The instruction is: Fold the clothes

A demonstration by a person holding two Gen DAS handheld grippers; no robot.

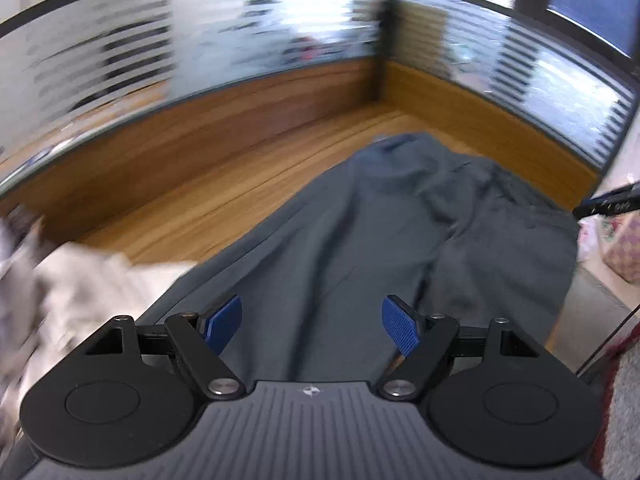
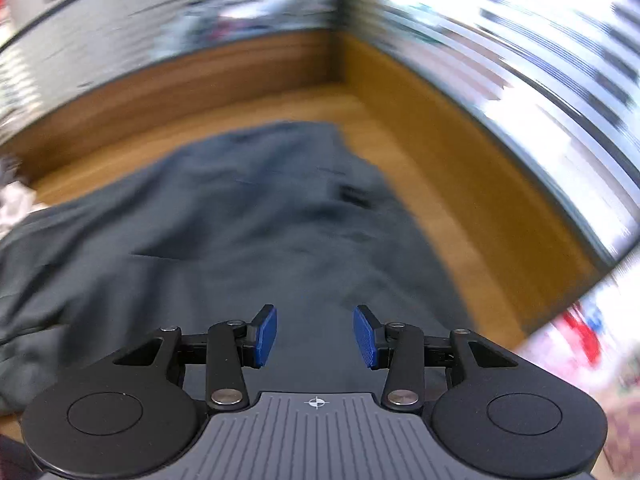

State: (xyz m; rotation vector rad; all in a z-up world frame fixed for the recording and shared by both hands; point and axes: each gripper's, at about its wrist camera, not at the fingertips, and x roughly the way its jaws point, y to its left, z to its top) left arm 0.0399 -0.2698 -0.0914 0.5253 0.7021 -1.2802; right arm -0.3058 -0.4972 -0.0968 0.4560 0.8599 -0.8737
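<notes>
A dark grey garment (image 1: 384, 232) lies spread on the wooden table (image 1: 224, 168), wrinkled toward its far end. My left gripper (image 1: 312, 328) hovers above its near part, blue pads wide apart, nothing between them. In the right wrist view the same garment (image 2: 248, 220) fills the middle, with a small dark tag on it. My right gripper (image 2: 315, 336) hangs over it with the pads apart and only cloth far below them. Both views are blurred by motion.
A pale crumpled cloth (image 1: 80, 292) lies at the table's left side. Wooden side walls (image 2: 472, 168) topped by striped glass panels (image 1: 120, 40) enclose the table at the back and right. A black tool tip (image 1: 608, 204) pokes in from the right edge.
</notes>
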